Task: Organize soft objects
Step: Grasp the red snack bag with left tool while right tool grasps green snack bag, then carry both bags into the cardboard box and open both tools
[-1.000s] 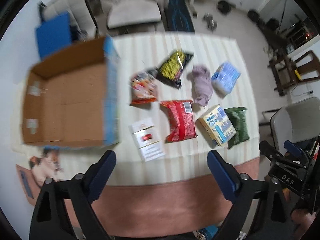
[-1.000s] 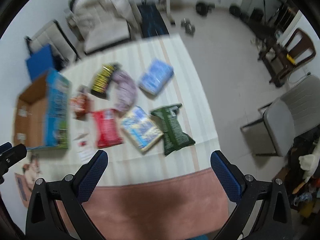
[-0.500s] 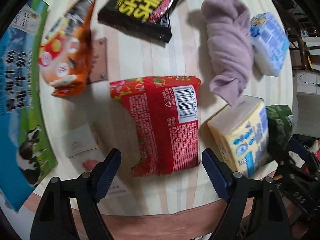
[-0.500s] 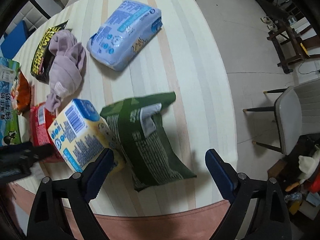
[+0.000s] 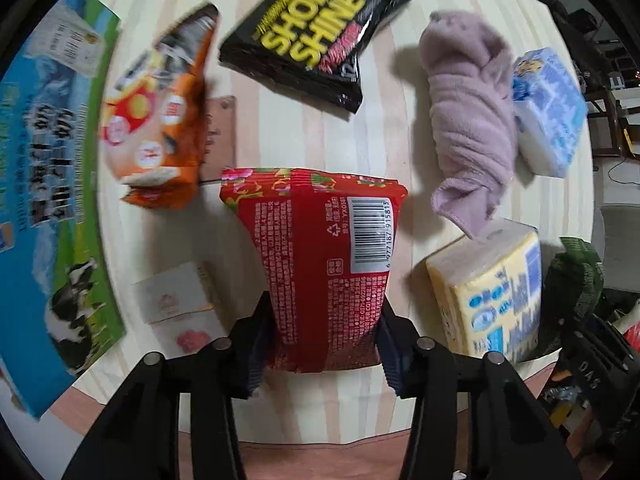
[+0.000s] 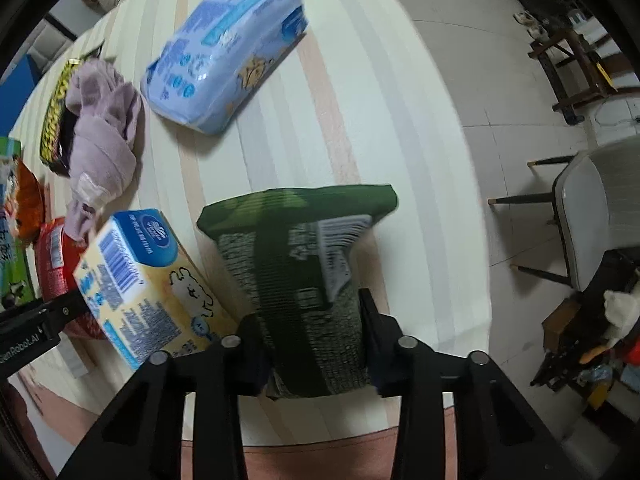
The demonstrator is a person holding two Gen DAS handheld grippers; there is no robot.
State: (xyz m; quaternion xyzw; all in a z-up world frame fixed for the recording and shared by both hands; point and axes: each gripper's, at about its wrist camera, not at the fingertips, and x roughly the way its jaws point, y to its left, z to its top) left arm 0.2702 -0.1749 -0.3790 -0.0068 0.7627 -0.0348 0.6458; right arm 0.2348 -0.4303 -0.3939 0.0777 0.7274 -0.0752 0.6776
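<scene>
My left gripper (image 5: pixel 324 344) is shut on the near end of a red snack pack (image 5: pixel 324 264) that lies on the striped table (image 5: pixel 280 136). My right gripper (image 6: pixel 316 344) is shut on the near end of a green pack (image 6: pixel 296 276). A yellow tissue pack (image 5: pixel 488 292) lies between them; it also shows in the right wrist view (image 6: pixel 148 284). A mauve towel (image 5: pixel 468 128), a blue tissue pack (image 6: pixel 228 56), a black shoe-shine pack (image 5: pixel 320 32) and an orange snack bag (image 5: pixel 156 120) lie farther back.
A printed carton (image 5: pixel 52 184) stands at the left of the table. White cards (image 5: pixel 176 308) lie beside the red pack. A grey chair (image 6: pixel 592 216) stands on the floor to the right. The table's near edge carries a pink band (image 6: pixel 320 456).
Both grippers moved down and forward to the table. The left closed on the red pack and the right closed on the green pack; both were open before.
</scene>
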